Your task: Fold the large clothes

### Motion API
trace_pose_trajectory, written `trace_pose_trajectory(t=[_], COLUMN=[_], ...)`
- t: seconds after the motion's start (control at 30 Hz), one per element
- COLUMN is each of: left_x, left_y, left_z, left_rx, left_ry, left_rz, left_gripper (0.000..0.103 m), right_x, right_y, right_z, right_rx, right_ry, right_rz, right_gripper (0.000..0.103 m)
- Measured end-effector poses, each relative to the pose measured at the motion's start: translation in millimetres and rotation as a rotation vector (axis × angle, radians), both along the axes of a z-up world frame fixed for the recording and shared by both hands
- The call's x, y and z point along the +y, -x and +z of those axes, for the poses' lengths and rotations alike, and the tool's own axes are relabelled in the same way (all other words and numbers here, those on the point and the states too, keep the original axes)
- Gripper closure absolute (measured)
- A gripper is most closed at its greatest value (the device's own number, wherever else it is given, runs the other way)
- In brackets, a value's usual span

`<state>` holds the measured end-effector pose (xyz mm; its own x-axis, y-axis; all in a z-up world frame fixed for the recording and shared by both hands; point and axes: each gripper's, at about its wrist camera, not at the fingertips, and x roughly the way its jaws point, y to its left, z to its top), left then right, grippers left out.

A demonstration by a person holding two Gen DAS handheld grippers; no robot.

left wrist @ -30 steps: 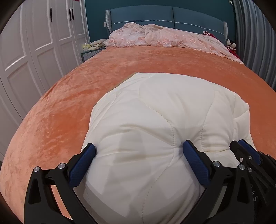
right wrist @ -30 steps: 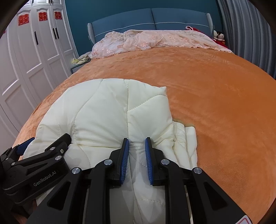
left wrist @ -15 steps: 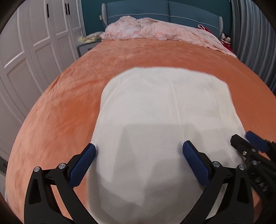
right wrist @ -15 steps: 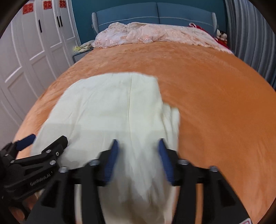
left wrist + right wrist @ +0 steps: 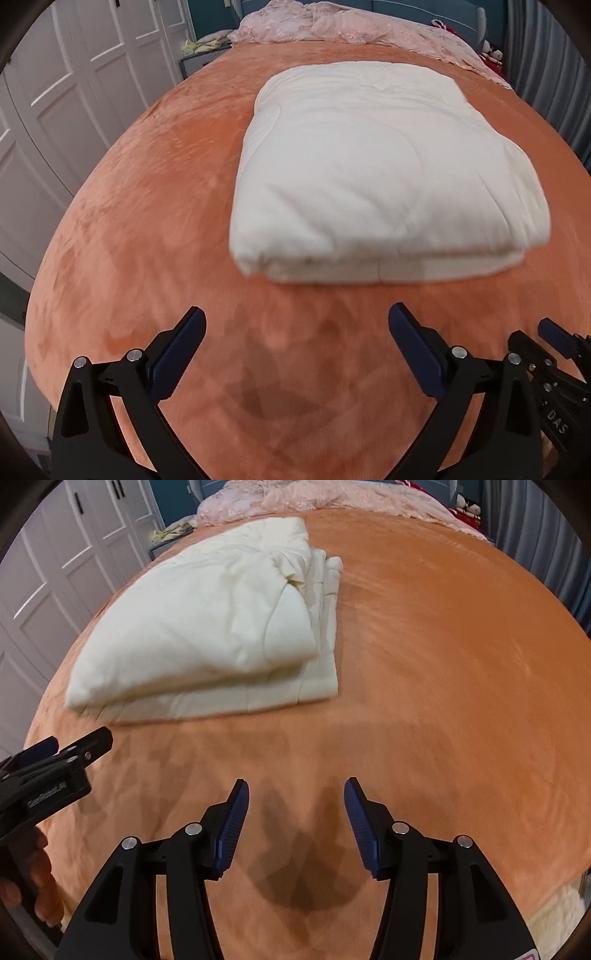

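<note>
A cream quilted garment [image 5: 376,170] lies folded into a thick rectangle on the orange bedspread [image 5: 147,206]. It also shows in the right wrist view [image 5: 207,627], at the left of the bed. My left gripper [image 5: 295,343] is open and empty, held above the bare bedspread short of the garment's near edge. My right gripper [image 5: 295,812] is open and empty, also short of the garment. The left gripper shows in the right wrist view [image 5: 59,753] at the left edge, and the right gripper's tip shows at the right edge of the left wrist view [image 5: 554,332].
A pink lace cover [image 5: 332,22] lies bunched at the head of the bed. White wardrobe doors [image 5: 55,92] stand along the left side. A grey curtain [image 5: 554,55] hangs at the right. A small bedside stand [image 5: 199,59] sits by the headboard.
Both grippers have drawn back off the garment. The right gripper, shut on the garment's edge before, has opened and let it go. The garment now lies flat and folded.
</note>
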<state>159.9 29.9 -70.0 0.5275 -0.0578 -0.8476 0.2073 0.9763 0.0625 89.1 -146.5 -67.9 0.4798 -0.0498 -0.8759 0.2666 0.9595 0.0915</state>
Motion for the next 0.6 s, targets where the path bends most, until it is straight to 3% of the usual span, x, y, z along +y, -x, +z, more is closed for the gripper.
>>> trace_pose_trajectory(t=[0.17, 0.47, 0.6], left_x=[9, 18, 15], left_y=[30, 85, 99], left_z=[3, 9, 9], left_rx=[-0.003, -0.066, -0.095], left_ry=[0.013, 0.013, 0.000], left_rz=[0.011, 0.039, 0.035], left_gripper=[0.006, 0.006, 0.006], right_x=[9, 28, 36], right_y=[34, 79, 85], right_z=[8, 21, 17], right_rx=[-0.034, -0.158, -0.152], right_ry=[0.007, 0.085, 0.106], right_rz=[-0.033, -0.031, -0.032], right_gripper=[0.032, 0.021, 0.020])
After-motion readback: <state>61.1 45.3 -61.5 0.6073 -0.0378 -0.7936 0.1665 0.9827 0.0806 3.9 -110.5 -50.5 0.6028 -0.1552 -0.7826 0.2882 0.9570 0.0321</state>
